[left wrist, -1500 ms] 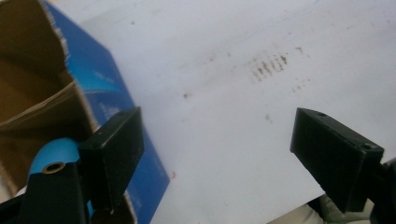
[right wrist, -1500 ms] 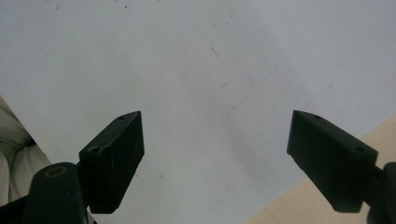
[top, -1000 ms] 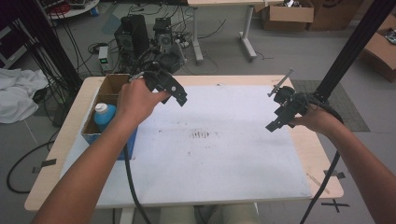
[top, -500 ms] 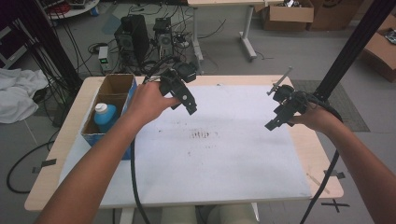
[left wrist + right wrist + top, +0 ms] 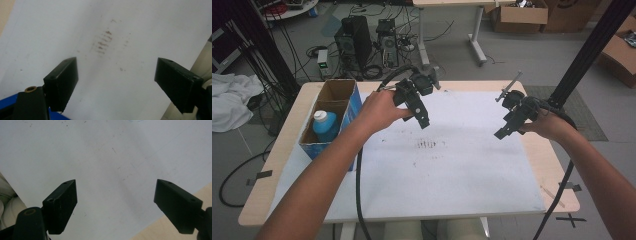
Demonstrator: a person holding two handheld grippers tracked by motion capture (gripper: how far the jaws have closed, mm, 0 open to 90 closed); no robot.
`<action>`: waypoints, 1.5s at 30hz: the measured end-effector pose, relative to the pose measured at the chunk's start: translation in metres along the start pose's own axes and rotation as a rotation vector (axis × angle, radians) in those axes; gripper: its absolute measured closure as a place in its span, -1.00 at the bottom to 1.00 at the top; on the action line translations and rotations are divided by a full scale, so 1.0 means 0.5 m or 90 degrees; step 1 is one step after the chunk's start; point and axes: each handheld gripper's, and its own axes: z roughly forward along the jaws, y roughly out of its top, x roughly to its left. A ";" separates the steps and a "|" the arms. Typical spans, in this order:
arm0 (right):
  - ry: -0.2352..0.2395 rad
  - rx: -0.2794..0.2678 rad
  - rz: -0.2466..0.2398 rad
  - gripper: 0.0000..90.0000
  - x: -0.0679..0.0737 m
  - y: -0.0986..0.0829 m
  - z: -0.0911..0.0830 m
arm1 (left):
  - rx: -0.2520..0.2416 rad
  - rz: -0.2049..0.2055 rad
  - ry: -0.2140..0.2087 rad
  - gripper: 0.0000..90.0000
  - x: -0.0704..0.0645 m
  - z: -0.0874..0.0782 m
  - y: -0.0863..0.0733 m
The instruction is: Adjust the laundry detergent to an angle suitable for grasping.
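**Bottle waits in the box, both tools empty**

The blue bottle (image 5: 326, 126) stands upright in the cardboard box (image 5: 343, 91) at the tabletop's (image 5: 462, 175) left edge. It probably handles as light, smooth plastic, best gripped around the body below the white cap. The left hand-held gripper (image 5: 422, 116) and the right hand-held gripper (image 5: 504, 131) hover spread wide, holding nothing.

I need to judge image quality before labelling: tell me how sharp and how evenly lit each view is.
High view: soft, even light, mildly blurred, faint shadows on the white sheet. Left gripper view: brown smudges soft, left gripper jaws dark, little detail. Right gripper view: right gripper jaws near-black, sheet flatly lit, no glare.
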 end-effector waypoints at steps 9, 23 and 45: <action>0.001 -0.001 -0.002 -0.58 -0.001 -0.003 -0.002 | 0.011 0.011 0.001 -0.55 0.001 0.018 0.010; 0.005 0.003 -0.005 -0.58 0.005 -0.004 0.008 | 0.015 0.005 -0.002 -0.55 0.007 0.025 0.005; 0.008 -0.003 0.002 -0.58 0.002 -0.007 0.010 | 0.010 -0.006 -0.003 -0.54 0.012 0.022 0.001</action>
